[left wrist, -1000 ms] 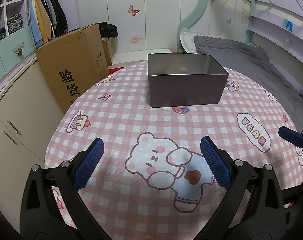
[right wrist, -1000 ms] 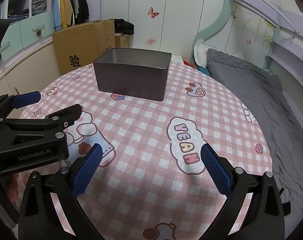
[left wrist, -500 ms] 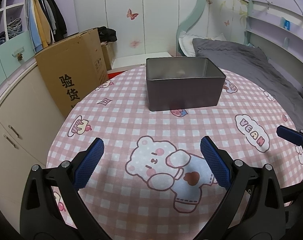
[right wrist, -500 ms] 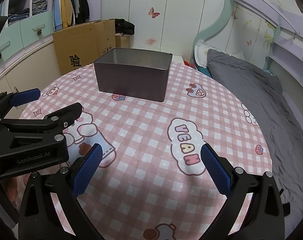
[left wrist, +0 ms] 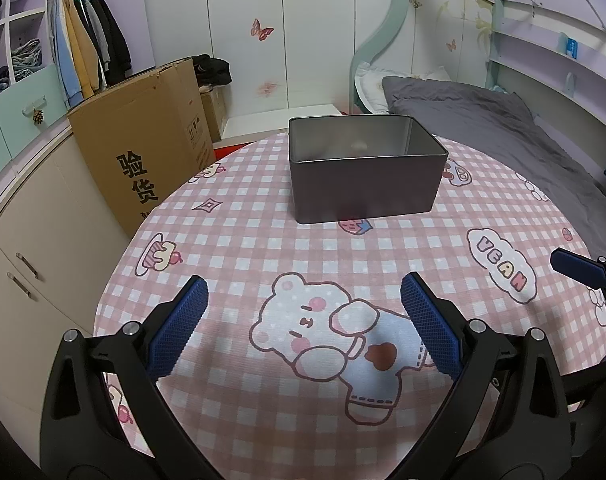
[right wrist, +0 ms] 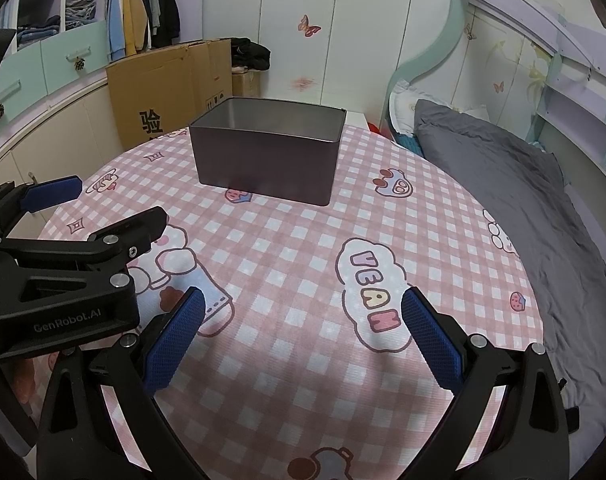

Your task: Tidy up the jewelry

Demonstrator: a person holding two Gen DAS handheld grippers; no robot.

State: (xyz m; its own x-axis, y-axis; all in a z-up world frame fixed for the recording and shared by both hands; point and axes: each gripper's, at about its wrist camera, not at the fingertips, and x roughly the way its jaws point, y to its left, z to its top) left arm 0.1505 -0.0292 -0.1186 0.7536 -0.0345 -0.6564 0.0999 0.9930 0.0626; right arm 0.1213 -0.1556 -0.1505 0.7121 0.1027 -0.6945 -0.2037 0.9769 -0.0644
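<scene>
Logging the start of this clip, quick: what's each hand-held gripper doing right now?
Left hand-held gripper: open, holding nothing.
Right hand-held gripper: open, holding nothing.

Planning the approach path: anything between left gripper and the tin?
Nothing stands between the left gripper and the tin, only bare printed tablecloth. The left wrist view shows it.

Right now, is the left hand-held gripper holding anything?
No: the left hand-held gripper is open over the tablecloth, nothing between its pads.
</scene>
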